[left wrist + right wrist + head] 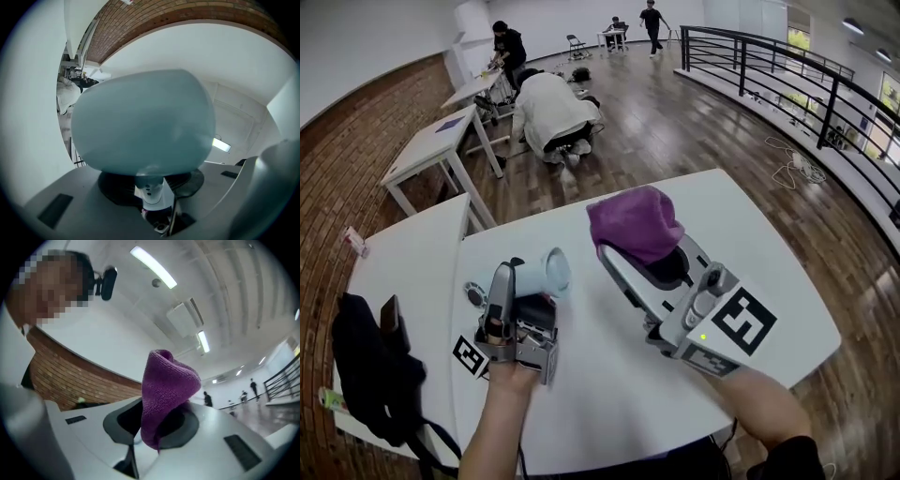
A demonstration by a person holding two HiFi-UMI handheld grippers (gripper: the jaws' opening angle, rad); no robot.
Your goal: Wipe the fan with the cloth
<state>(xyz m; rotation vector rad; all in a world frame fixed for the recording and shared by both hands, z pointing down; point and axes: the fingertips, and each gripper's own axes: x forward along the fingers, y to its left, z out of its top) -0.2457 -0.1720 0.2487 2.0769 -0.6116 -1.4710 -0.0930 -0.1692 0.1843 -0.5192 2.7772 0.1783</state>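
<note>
A small pale blue fan is in my left gripper, held over the left part of the white table. In the left gripper view the fan's rounded head fills the middle, and its white stem sits clamped between the jaws. My right gripper is shut on a purple knitted cloth that bunches up over its jaw tips, to the right of the fan and apart from it. In the right gripper view the cloth stands up from between the jaws.
A black bag and a dark flat device lie on the adjoining white table at the left. A small round object sits beside the left gripper. A person crouches on the wooden floor beyond; a black railing runs along the right.
</note>
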